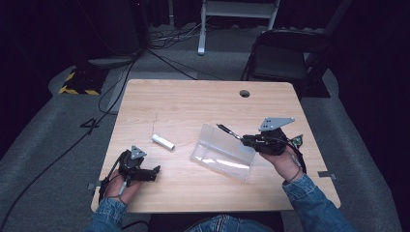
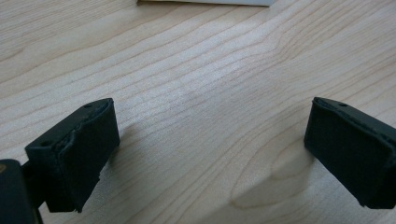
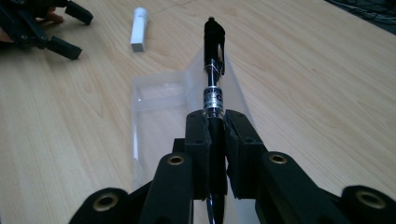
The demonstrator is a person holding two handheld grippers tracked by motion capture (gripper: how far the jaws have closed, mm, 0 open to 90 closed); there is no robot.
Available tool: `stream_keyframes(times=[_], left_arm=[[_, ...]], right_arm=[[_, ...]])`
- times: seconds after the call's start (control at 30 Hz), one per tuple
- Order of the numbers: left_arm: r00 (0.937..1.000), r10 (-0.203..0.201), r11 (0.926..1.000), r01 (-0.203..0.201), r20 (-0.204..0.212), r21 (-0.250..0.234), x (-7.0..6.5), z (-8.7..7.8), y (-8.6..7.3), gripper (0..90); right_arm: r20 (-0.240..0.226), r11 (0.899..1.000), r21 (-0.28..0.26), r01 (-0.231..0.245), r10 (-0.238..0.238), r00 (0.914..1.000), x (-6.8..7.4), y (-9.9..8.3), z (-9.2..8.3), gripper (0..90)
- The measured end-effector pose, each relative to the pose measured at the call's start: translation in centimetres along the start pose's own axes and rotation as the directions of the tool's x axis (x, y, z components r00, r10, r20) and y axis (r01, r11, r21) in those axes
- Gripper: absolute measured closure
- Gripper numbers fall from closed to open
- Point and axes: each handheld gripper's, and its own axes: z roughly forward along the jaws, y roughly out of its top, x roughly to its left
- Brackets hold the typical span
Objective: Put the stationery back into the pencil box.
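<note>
Holding a black pen clamped in our right gripper over the clear tray, likely to drop it in; our left gripper rests wide open, empty, on the counter.

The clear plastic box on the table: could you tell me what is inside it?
Nothing shows inside the clear plastic box. The pen, clamped in the right gripper, is held above it. The gripper hides the box's near end.
</note>
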Motion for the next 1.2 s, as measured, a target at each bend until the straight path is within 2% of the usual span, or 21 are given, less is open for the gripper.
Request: stream_keyframes(times=[0.17,0.43,0.67,0.8,0.93,1.0,1.2], left_arm=[[1.0000,0.000,1.0000,0.000,0.001,-0.001,0.0,0.0,0.0,3.5],[1.0000,-0.001,1.0000,0.001,0.000,0.000,0.0,0.0,0.0,3.6],[1.0000,0.001,1.0000,-0.001,0.001,0.000,0.0,0.0,0.0,3.5],[1.0000,0.000,1.0000,0.000,0.001,-0.001,0.0,0.0,0.0,3.6],[1.0000,0.000,1.0000,0.000,0.003,-0.002,0.0,0.0,0.0,3.6],[1.0000,0.000,1.0000,0.000,0.002,-0.001,0.0,0.0,0.0,3.5],[1.0000,0.000,1.0000,0.000,0.002,-0.001,0.0,0.0,0.0,3.6]], right_arm=[[-0.043,0.999,0.033,0.015,-0.014,0.9990,0.6,0.0,0.8,80.4],[-0.077,0.996,0.081,0.036,-0.030,0.9966,1.3,-0.3,2.1,80.3],[-0.068,0.986,0.154,0.068,-0.058,0.9960,1.8,-1.0,3.3,80.3],[-0.064,0.981,0.178,0.078,-0.067,0.9957,2.0,-1.3,3.7,80.3],[-0.066,0.974,0.208,0.086,-0.074,0.9951,2.2,-1.7,4.3,80.3],[-0.054,0.968,0.232,0.095,-0.085,0.9949,2.3,-2.1,4.6,80.3],[-0.052,0.964,0.249,0.093,-0.082,0.9952,2.2,-2.5,4.9,80.3]])
